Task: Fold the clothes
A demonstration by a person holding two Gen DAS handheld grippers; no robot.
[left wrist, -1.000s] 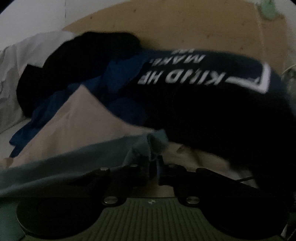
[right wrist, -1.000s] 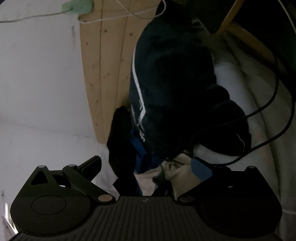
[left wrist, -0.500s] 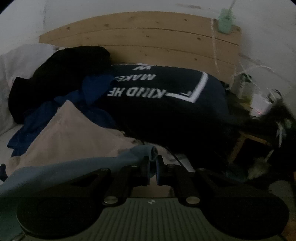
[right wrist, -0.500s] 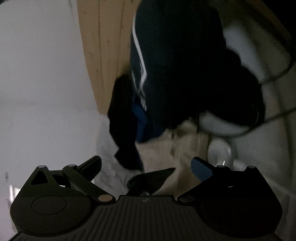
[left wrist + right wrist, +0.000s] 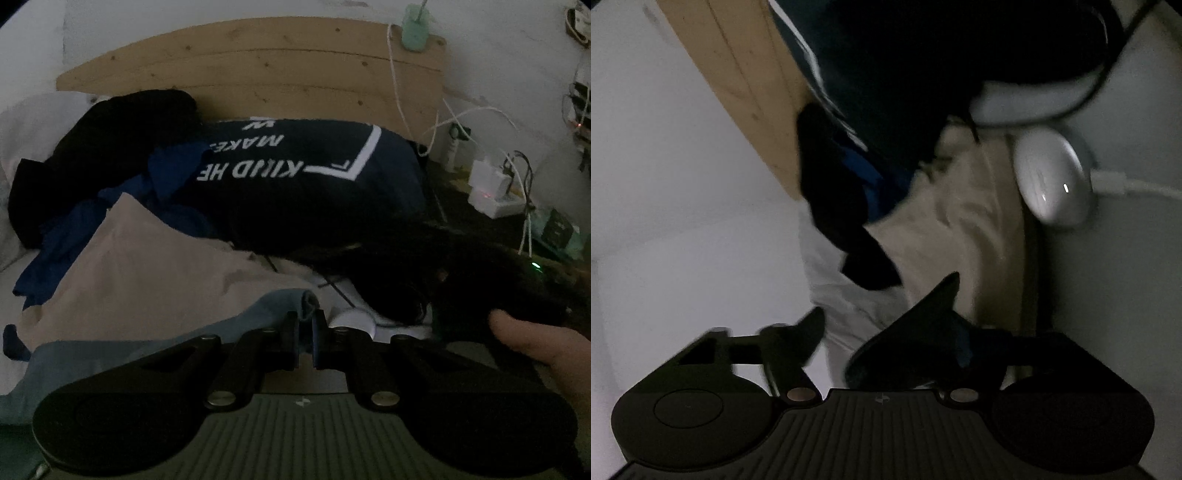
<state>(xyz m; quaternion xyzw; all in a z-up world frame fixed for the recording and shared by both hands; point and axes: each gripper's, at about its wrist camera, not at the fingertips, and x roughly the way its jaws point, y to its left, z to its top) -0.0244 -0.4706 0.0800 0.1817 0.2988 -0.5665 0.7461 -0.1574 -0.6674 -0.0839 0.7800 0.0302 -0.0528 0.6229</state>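
Your left gripper (image 5: 305,332) has its jaws pressed together on a corner of the grey-blue garment (image 5: 147,347), which trails away from the pinch toward the lower left of the left wrist view and drapes over the beige garment (image 5: 147,266). That beige piece lies on the bed (image 5: 11,291), spread toward the near side of a heap of clothes.

Behind it sits the navy shirt with white lettering (image 5: 295,184), lying with its print upside down to you, just in front of the wooden headboard (image 5: 258,62). To its left a black garment (image 5: 103,147) is bunched up, and a bright blue garment (image 5: 74,229) pokes out between the black one and the beige one. A pale green jar (image 5: 415,31) stands on top of the headboard at its right end, with white cables (image 5: 399,96) hanging beside it.

Your right hand (image 5: 546,343) shows at the right edge of the left wrist view, wrapped around its dark tool.

Your right gripper (image 5: 886,310) is closing, its jaws not yet together. A dark pointed flap (image 5: 923,325) rises between the fingers, though the blur and low light make it hard to tell whether it is cloth or whether the pads touch it. Beyond, in the right wrist view, the beige garment (image 5: 953,229) lies beside a white rounded device (image 5: 1052,184) with a white cable plugged into it.
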